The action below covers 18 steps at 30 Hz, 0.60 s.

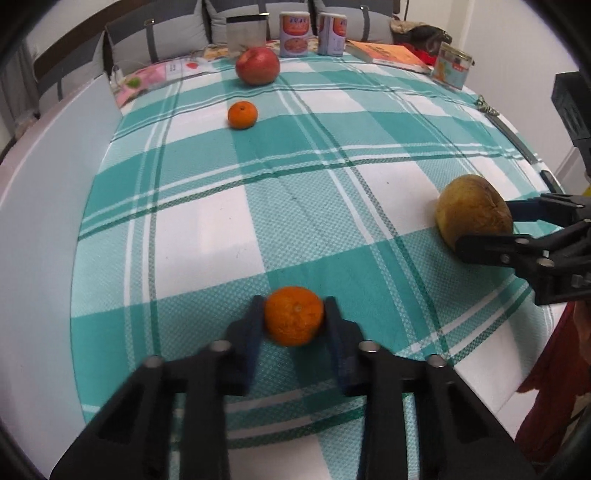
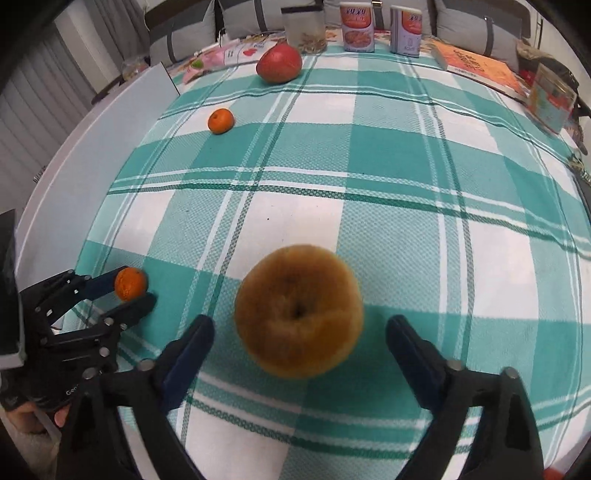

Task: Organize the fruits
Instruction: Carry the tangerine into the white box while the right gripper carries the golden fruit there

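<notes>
A small orange point(image 1: 293, 315) sits near the front of the checked cloth, and my left gripper point(image 1: 293, 306) is shut on it, one pad pressing each side. The right wrist view shows that gripper point(image 2: 135, 288) at the lower left with the orange point(image 2: 130, 283) in it. A big brownish-yellow round fruit point(image 2: 299, 310) lies between the fingers of my right gripper point(image 2: 301, 325), which is open, with a gap on both sides. The same fruit point(image 1: 472, 210) appears at the right edge of the left wrist view. Farther back lie a second small orange point(image 1: 242, 115) and a red apple point(image 1: 257, 65).
Along the far edge of the teal checked tablecloth point(image 1: 332, 177) stand two cans point(image 1: 294, 34), a clear container point(image 1: 246, 35), an orange book point(image 1: 388, 55) and a small tin point(image 1: 452, 64). A white board point(image 1: 55, 166) lines the left side. Keys point(image 1: 485, 105) lie at the right.
</notes>
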Tool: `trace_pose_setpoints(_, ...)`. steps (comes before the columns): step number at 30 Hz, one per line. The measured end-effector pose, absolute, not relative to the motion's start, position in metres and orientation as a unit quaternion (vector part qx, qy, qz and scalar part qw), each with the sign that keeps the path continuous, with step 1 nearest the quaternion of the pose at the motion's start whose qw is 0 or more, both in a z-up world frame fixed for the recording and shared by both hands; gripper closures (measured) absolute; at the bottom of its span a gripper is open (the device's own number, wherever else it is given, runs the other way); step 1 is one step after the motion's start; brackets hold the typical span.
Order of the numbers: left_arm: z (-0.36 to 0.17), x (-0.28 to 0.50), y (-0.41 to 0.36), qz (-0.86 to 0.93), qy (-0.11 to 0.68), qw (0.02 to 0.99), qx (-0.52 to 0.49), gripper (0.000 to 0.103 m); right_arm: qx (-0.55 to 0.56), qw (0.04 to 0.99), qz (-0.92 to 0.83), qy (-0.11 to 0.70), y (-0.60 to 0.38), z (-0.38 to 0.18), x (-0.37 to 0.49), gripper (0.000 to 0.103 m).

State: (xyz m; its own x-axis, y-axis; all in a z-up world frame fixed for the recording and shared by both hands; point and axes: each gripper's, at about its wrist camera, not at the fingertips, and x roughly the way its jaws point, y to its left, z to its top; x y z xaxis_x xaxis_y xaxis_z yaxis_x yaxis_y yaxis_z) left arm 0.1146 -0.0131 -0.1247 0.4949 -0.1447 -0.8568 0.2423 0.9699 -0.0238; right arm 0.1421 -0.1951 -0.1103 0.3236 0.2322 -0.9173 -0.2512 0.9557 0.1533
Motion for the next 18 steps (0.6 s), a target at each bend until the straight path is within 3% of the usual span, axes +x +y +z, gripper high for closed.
trace_pose_setpoints(1, -0.124, 0.115, -0.010, -0.111, 0.492, 0.862, 0.041, 0.074, -0.014, 0.810, 0.149, 0.567, -0.194, -0.113, 0.145, 0.037)
trace_pose_setpoints(2, -0.123, 0.116, -0.006, -0.107, 0.494, 0.862, 0.034, 0.075, -0.016, 0.804, 0.154, 0.574, -0.193, -0.116, 0.147, 0.038)
trace_pose_setpoints(5, -0.106, 0.108, 0.012, -0.104, 0.487, 0.867, 0.001, 0.075, -0.008, 0.806, 0.147, 0.573, -0.194, -0.112, 0.147, 0.039)
trace_pose_setpoints(10, -0.033, 0.089, 0.066, -0.118, 0.452, 0.880, -0.091, 0.075, 0.057, 0.804, 0.208, 0.554, -0.174, -0.066, 0.146, 0.039)
trace_pose_setpoints(14, 0.028, 0.086, 0.144, -0.080, 0.412, 0.896, -0.147, 0.075, 0.061, 0.799, 0.285, 0.526, -0.108, -0.013, 0.156, 0.039)
trace_pose_setpoints(18, 0.045, 0.099, 0.229, 0.004, 0.408, 0.898, -0.166, 0.075, 0.021, 0.783, 0.367, 0.501, -0.012, 0.029, 0.165, 0.039)
